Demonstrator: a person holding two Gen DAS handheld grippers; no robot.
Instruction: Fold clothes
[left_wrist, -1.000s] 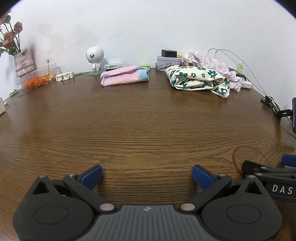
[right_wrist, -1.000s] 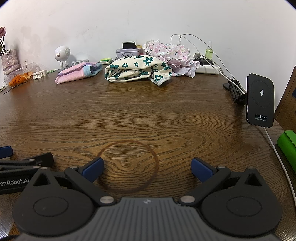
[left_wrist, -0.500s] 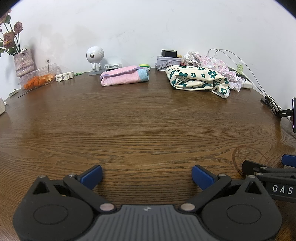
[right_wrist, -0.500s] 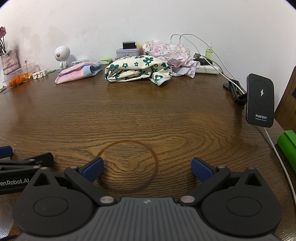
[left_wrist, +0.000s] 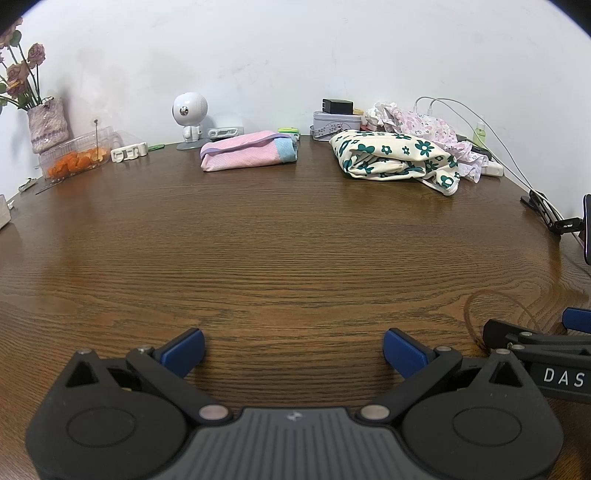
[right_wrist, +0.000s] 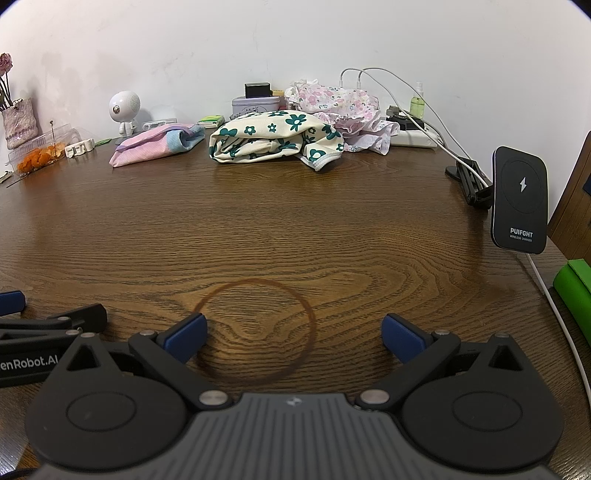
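Three garments lie along the far side of the brown wooden table (left_wrist: 280, 236). A folded pink cloth with a blue band (left_wrist: 248, 154) (right_wrist: 157, 143) is at the left. A cream garment with green flowers (left_wrist: 395, 159) (right_wrist: 275, 141) lies bunched at the middle. Behind it is a crumpled pink-flowered garment (left_wrist: 424, 123) (right_wrist: 338, 103). My left gripper (left_wrist: 293, 350) rests low at the near edge, open, nothing between its blue pads. My right gripper (right_wrist: 293, 338) sits beside it to the right, open and empty, over a dark ring stain (right_wrist: 255, 328).
A black wireless charger on a stand (right_wrist: 519, 199) and white cables (right_wrist: 402, 92) are at the right, near a green object (right_wrist: 574, 291). A white round-headed figure (left_wrist: 188, 118), a tin box (left_wrist: 334, 123), a clear box of orange bits (left_wrist: 74, 158) and a vase (left_wrist: 46, 125) line the back left.
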